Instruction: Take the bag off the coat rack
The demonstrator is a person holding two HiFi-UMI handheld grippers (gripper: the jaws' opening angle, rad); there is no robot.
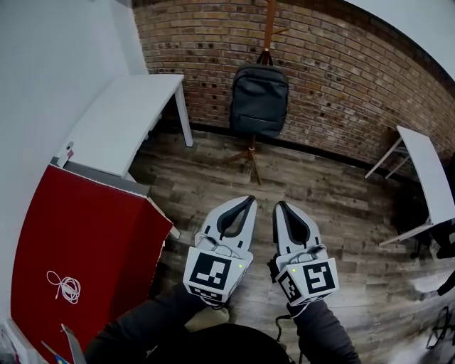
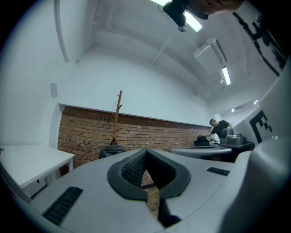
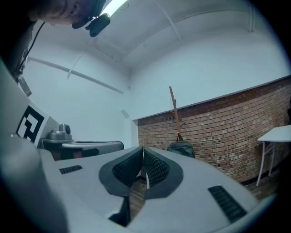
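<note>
Hanging upright on the rack, the bag sits against the brick wall. Its long axis runs up and down along the pole, and its top loop is caught near the pole at the bag's 12 o'clock. The rack's feet splay on the wood floor just below the bag.

From the head view the bag lies at about 12 o'clock from the left gripper and nearer 11 o'clock from the right gripper, well apart from both. The two grippers are side by side and about level, so neither is clearly nearer, though the left lines up more squarely.

Both have their jaws pressed together with nothing between them. Each gripper view shows only floor and wall past the closed tips. They would likely need to open before taking the loop.

A white table stands at 10 o'clock of the bag.

No brand or writing can be read on the bag, and the grippers' cubes carry only black-and-white square markers.
</note>
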